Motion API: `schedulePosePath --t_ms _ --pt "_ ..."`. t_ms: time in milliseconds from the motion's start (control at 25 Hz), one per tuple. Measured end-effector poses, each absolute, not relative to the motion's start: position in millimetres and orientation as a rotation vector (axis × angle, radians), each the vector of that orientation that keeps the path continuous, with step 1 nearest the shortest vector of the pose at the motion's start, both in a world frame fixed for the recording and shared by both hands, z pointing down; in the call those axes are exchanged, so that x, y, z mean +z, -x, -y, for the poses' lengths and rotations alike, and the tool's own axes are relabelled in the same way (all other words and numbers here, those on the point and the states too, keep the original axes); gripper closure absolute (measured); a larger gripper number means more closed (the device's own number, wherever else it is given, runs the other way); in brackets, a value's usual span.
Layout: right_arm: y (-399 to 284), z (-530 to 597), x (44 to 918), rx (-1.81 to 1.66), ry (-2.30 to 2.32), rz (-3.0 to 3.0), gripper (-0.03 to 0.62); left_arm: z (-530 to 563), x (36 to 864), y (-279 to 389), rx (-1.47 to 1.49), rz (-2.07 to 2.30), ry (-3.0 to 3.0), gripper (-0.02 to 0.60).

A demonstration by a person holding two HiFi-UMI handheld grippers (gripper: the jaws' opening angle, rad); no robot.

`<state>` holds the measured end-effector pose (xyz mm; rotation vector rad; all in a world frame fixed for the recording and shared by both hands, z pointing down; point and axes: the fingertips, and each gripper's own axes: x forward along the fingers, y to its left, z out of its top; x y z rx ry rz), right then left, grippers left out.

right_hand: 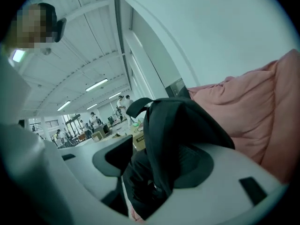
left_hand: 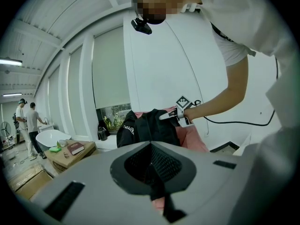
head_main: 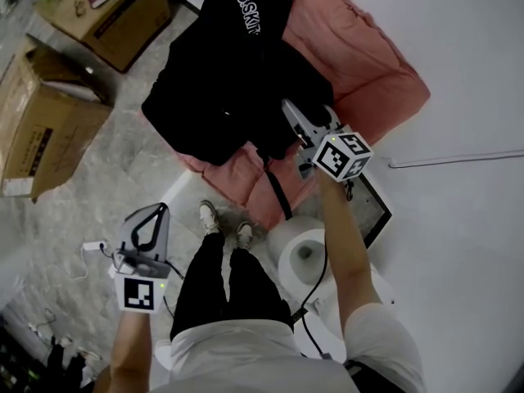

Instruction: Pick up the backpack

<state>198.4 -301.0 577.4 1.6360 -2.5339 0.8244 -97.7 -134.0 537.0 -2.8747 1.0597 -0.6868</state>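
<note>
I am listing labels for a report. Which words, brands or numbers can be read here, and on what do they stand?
"SKIT": white letters on the black backpack, only partly legible; the rest is unclear.
Print on the cardboard box: too blurred to read.

White letters on the black backpack (head_main: 221, 80) read partly "SSKIT"; print on the nearer left cardboard box (head_main: 41, 129) is illegible.

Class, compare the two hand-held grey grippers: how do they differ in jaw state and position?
The left grey gripper has its jaws together and empty. The right grey gripper has its jaws apart, with a strap of the black fabric backpack between them. The left hangs over the floor, away from the backpack, while the right is at it. Both are the same grey two-jaw tool.
</note>
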Motion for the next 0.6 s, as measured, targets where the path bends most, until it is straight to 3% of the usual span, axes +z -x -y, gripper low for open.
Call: schedulePosePath --t_ms 600 --pt "-179 330 559 0.712 -1.611 2.723 0.333 133 558 107 -0.730 -1.044 2.910 0.566"
